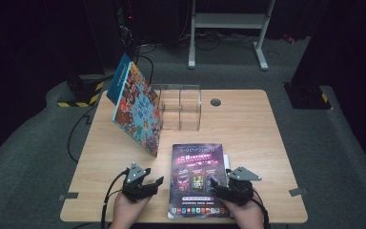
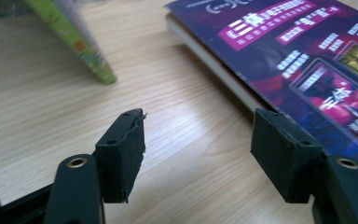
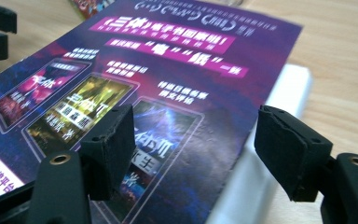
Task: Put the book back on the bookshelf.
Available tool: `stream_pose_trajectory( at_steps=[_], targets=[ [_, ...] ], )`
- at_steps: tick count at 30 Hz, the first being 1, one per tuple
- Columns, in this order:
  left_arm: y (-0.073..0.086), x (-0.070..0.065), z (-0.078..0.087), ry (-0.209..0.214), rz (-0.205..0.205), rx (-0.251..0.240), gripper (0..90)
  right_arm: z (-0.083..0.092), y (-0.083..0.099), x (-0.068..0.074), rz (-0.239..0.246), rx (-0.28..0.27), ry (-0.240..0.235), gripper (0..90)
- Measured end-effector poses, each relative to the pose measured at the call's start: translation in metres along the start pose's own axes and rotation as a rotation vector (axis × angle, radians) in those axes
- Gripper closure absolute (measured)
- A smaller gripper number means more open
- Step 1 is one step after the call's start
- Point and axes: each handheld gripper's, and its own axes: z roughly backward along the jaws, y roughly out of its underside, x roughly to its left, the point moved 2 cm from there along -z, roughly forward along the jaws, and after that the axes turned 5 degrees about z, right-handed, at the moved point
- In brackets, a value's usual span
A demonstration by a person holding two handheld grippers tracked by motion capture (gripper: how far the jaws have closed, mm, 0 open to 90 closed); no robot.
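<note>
A purple book (image 1: 198, 179) with pink title bands lies flat near the table's front edge, and a white edge (image 3: 289, 88) shows under its right side. My left gripper (image 1: 157, 183) stands open just left of the book, low over bare wood. In the left gripper view (image 2: 198, 144) its right jaw overlaps the purple book (image 2: 307, 56) at the spine side. My right gripper (image 1: 217, 186) is open at the book's lower right. In the right gripper view (image 3: 193, 144) its jaws straddle the right edge of the purple cover (image 3: 168, 70) without pressing on it.
A large colourful picture book (image 1: 136, 107) leans tilted against a clear acrylic holder (image 1: 178, 107) at the back left of the wooden table (image 1: 248, 133). Its green lower corner (image 2: 81, 42) rests on the wood. A round cable hole (image 1: 215, 102) sits behind the holder.
</note>
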Motion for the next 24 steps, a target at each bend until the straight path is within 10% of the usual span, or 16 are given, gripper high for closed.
stream_pose_trajectory(
  at_steps=[13,24],
  targets=[
    [-0.004,-0.015,0.006,0.068,0.026,-0.023,38.8,-0.003,0.0,0.003,-0.023,0.016,-0.003,27.7],
    [0.001,-0.036,-0.003,0.077,-0.059,0.035,40.8,-0.003,-0.001,0.007,-0.002,0.026,-0.007,30.6]
  ],
)
